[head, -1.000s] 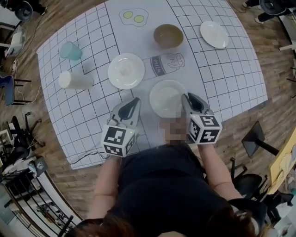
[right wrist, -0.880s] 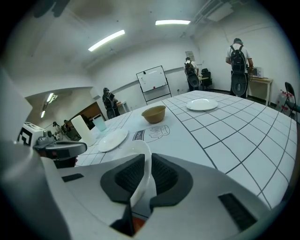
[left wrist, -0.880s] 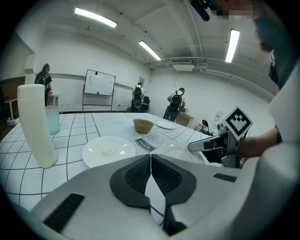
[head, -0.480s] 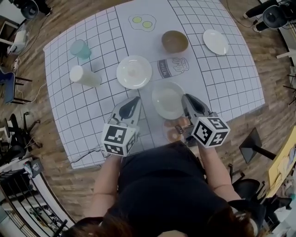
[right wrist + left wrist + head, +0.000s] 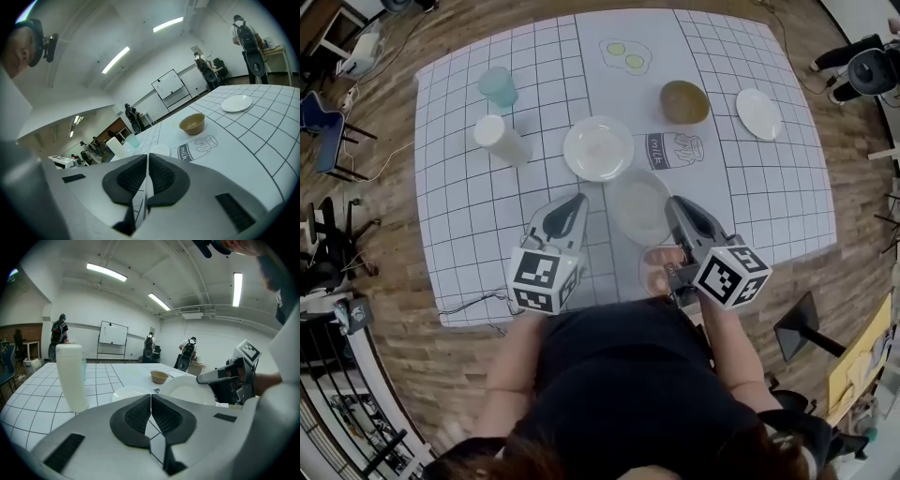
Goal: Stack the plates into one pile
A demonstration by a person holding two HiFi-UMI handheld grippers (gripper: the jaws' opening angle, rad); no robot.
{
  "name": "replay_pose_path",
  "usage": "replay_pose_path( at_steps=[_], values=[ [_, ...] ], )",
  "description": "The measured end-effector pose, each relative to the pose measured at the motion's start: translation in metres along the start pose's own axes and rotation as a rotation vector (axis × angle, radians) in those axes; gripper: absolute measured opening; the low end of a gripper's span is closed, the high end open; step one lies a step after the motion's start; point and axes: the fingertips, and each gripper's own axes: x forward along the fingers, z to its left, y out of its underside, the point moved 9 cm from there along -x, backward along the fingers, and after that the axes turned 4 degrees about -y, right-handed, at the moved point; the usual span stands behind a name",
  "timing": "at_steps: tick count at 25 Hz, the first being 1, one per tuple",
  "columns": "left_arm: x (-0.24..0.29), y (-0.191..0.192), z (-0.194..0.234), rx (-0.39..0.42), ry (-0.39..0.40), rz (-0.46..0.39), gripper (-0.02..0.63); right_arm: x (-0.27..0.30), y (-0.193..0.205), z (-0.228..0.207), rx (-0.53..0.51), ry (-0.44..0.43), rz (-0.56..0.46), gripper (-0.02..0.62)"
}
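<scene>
Left gripper (image 5: 576,202) is pinched closed, empty. Middle plate (image 5: 598,148) sits on the worktop (image 5: 478,225). Right gripper (image 5: 675,203) is closing on the rim of the near plate (image 5: 639,208), which is off the worktop. Next, I'd guess, it goes far-left onto the middle plate.

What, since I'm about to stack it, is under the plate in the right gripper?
Only the checked table mat shows around the plate; nothing pokes out from beneath. The patch straight under it is covered by the plate itself.
</scene>
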Motion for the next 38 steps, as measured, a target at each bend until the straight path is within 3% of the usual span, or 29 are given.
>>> replay_pose_path(
  at_steps=[9, 16, 30, 38],
  values=[
    [-0.026, -0.001, 0.018, -0.027, -0.148, -0.027, 0.028, 0.044, -0.017, 0.007, -0.028, -0.079, -0.011, 0.031],
    [-0.035, 0.002, 0.028, -0.040, -0.212, -0.031, 0.028, 0.084, -0.029, 0.004, -0.042, -0.125, -0.022, 0.031],
    [-0.010, -0.003, 0.047, -0.080, -0.256, -0.035, 0.029, 0.128, -0.033, -0.015, 0.063, -0.102, -0.057, 0.031],
    [0.010, -0.001, 0.049, -0.088, -0.228, -0.002, 0.028, 0.135, -0.028, -0.036, 0.109, -0.018, -0.034, 0.032]
  ],
)
